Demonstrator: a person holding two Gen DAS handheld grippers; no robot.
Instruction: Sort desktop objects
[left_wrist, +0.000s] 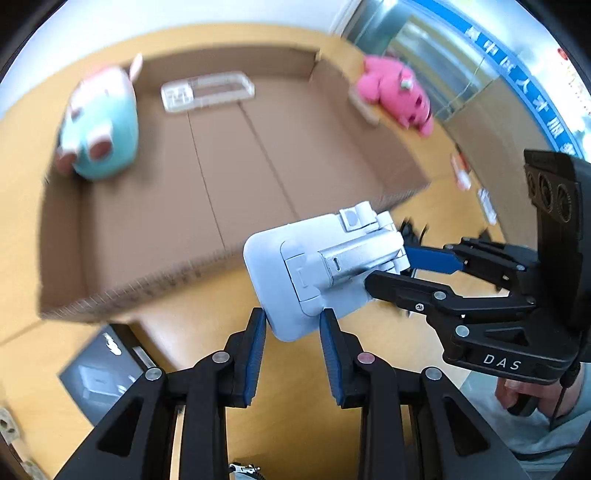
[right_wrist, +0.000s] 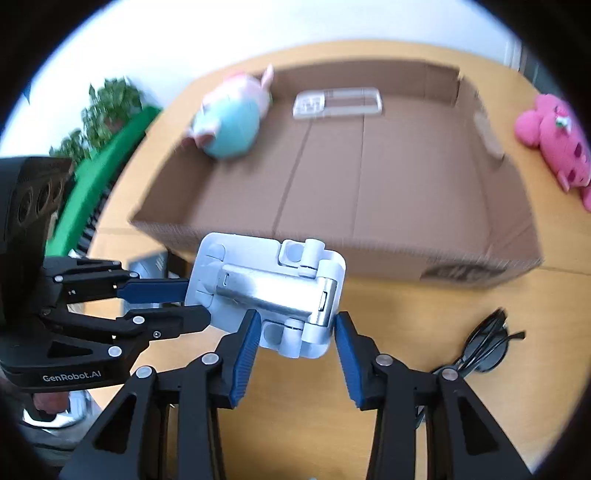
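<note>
A white folding phone stand with a silver hinge arm (left_wrist: 325, 269) (right_wrist: 273, 291) is held in the air in front of a shallow cardboard box (left_wrist: 229, 173) (right_wrist: 351, 177). My left gripper (left_wrist: 293, 325) (right_wrist: 190, 302) is shut on one end of the stand. My right gripper (right_wrist: 297, 328) (left_wrist: 410, 267) has its jaws around the other end; its right pad stands a little off the stand. In the box lie a teal and pink plush (left_wrist: 99, 125) (right_wrist: 231, 118) and a clear plastic case (left_wrist: 207, 90) (right_wrist: 338, 103).
A pink plush (left_wrist: 397, 94) (right_wrist: 554, 144) lies on the wooden desk right of the box. Black sunglasses (right_wrist: 484, 350) lie at the front right. A dark product box (left_wrist: 99, 373) lies at the front left. A green plant (right_wrist: 107, 118) stands far left.
</note>
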